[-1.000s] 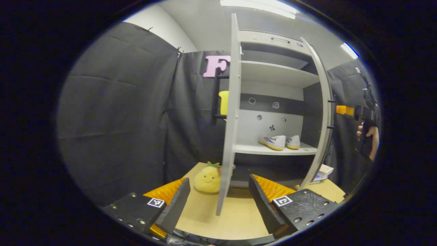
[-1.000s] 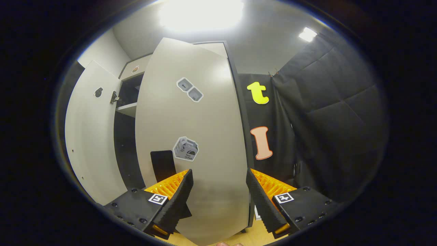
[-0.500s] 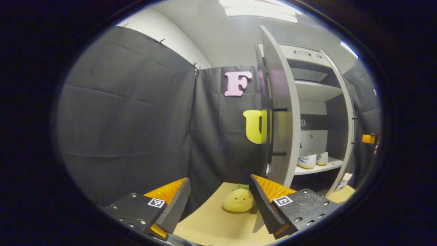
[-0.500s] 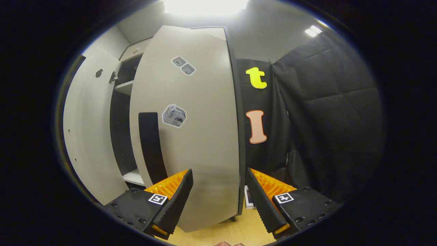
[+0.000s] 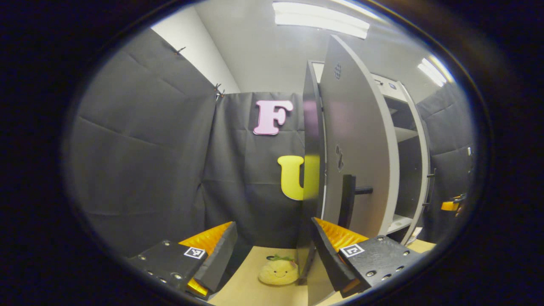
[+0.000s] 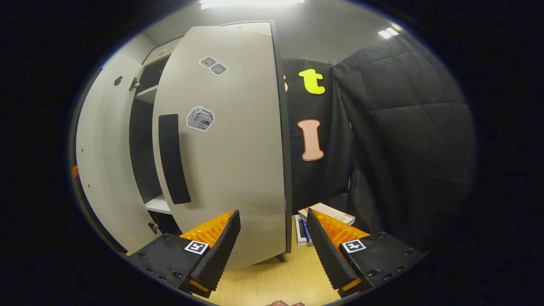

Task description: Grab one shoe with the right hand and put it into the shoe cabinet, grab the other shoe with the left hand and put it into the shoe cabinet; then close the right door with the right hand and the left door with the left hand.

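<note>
Now my left hand-held gripper [image 5: 272, 250] sits with fingers apart beside the half-shut left door [image 5: 357, 161]; my right hand-held gripper [image 6: 272, 248], fingers also apart, faces the nearly closed right door [image 6: 233, 148] of the shoe cabinet [image 5: 408, 140].

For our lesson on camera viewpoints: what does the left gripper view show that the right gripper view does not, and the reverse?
Left gripper view: a yellow plush toy on the wooden surface, and the left door seen from its outer face, with its handle.
Right gripper view: the right door with its stickered front, and flat boxes beside it.
Shared: the shoe cabinet with both doors ajar; the left gripper and the right gripper, jaws open.
</note>
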A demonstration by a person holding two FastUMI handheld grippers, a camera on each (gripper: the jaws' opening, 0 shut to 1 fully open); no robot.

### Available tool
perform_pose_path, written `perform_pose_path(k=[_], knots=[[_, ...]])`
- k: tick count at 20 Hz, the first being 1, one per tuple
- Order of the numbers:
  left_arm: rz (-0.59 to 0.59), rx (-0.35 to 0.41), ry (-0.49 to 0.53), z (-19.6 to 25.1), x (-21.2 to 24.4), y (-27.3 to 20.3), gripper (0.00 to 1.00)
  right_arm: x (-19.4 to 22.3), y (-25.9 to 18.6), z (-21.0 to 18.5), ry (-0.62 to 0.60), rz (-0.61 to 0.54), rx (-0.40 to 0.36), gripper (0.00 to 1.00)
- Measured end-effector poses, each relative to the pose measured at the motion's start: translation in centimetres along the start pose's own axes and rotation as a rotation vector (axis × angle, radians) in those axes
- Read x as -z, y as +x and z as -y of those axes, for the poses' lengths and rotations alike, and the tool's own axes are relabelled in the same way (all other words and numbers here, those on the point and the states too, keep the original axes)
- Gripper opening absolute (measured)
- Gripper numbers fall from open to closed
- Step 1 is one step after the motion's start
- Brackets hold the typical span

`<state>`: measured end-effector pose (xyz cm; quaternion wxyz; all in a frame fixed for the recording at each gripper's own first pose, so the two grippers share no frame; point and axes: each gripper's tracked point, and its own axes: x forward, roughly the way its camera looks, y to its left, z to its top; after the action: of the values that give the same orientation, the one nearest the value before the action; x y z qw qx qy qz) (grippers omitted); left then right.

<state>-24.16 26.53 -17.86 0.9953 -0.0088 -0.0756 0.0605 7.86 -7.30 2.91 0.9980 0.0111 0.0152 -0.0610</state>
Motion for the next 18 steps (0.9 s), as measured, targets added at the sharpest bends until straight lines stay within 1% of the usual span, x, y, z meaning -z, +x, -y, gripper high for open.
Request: perform_pose_path(k=[2,3,6,7,9,10,12,13,18], knots=[[-0.009,0.033,-0.003,0.6,0.0,1.1,0.98,0.5,-0.4,0.8,-0.012,-0.009,0.019,0.98],[-0.004,0.050,0.005,0.9,-0.3,1.5,1.00,0.8,-0.4,1.2,-0.015,-0.019,0.027,0.98],[-0.001,0.090,0.025,2.1,-0.6,2.4,0.95,1.7,-0.7,2.4,-0.009,-0.059,0.049,0.98],[-0.006,0.096,0.016,2.0,-0.5,2.4,0.93,1.8,-0.8,2.7,-0.004,-0.065,0.054,0.98],[-0.028,0.105,-0.030,2.1,0.1,2.3,0.94,1.9,-0.7,3.0,-0.004,-0.064,0.062,0.98],[-0.037,0.104,-0.047,2.4,0.2,2.1,0.96,1.9,-0.5,3.1,-0.007,-0.068,0.061,0.98],[-0.056,0.110,-0.054,2.9,0.2,1.9,0.93,2.4,-0.2,3.5,-0.008,-0.070,0.061,0.98],[-0.070,0.112,-0.050,3.7,0.5,1.7,0.94,2.4,0.1,3.7,-0.003,-0.066,0.057,0.98],[-0.100,0.115,-0.008,9.2,0.3,1.2,0.93,2.7,2.8,4.8,0.014,-0.081,0.007,0.98]])
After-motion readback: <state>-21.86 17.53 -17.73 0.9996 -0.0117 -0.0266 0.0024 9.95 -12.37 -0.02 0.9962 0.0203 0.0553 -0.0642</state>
